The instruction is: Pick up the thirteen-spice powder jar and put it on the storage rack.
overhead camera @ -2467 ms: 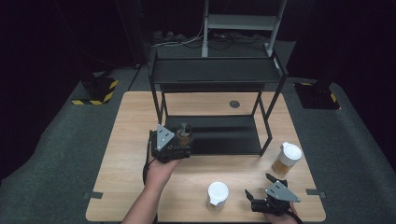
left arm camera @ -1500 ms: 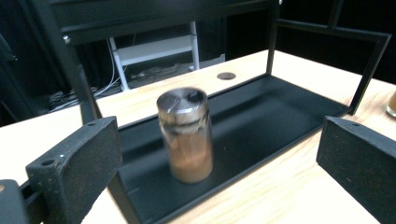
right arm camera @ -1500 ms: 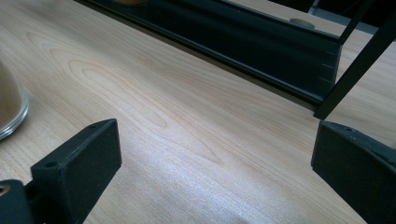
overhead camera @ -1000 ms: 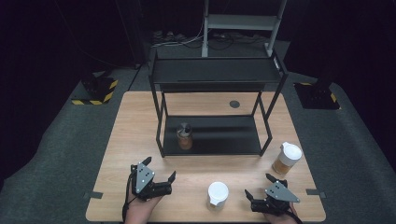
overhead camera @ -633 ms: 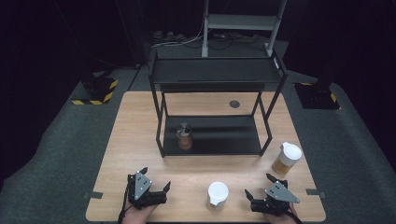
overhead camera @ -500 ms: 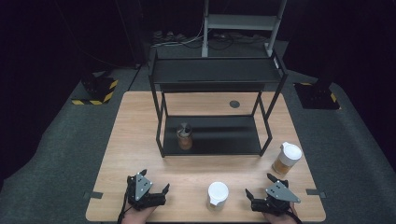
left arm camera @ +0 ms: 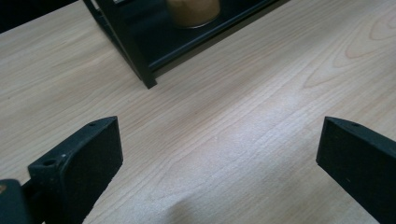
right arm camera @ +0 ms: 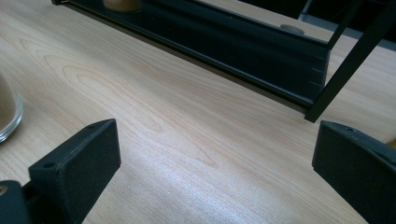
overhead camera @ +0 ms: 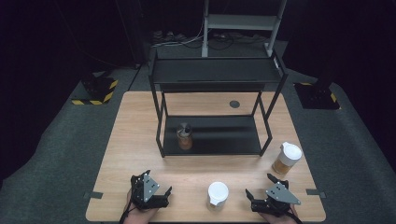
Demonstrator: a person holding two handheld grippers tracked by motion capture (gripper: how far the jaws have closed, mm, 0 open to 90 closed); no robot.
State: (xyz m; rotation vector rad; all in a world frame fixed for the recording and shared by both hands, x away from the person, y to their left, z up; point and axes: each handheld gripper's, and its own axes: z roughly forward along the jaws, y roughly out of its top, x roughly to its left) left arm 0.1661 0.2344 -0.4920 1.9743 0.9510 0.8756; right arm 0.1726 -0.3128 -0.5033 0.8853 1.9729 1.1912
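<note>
White lid: the jar [overhead camera: 217,194] with it stands upright between your two grippers, nearer your right one.
Right gripper [overhead camera: 261,201]: jaws spread wide, nothing between them; the jar sits just off the left fingertip [right arm camera: 81,161], its glass edge [right arm camera: 8,116] beside it.
Left gripper [overhead camera: 159,196]: jaws spread, empty; the jar lies farther off to its right.
Axis: vertical, so you close on its sides.
Other jars: one [overhead camera: 286,158] ahead-right of your right fingers, one [overhead camera: 184,136] on the rack [overhead camera: 219,135].
Judgement: your right hand has the shorter reach.
</note>
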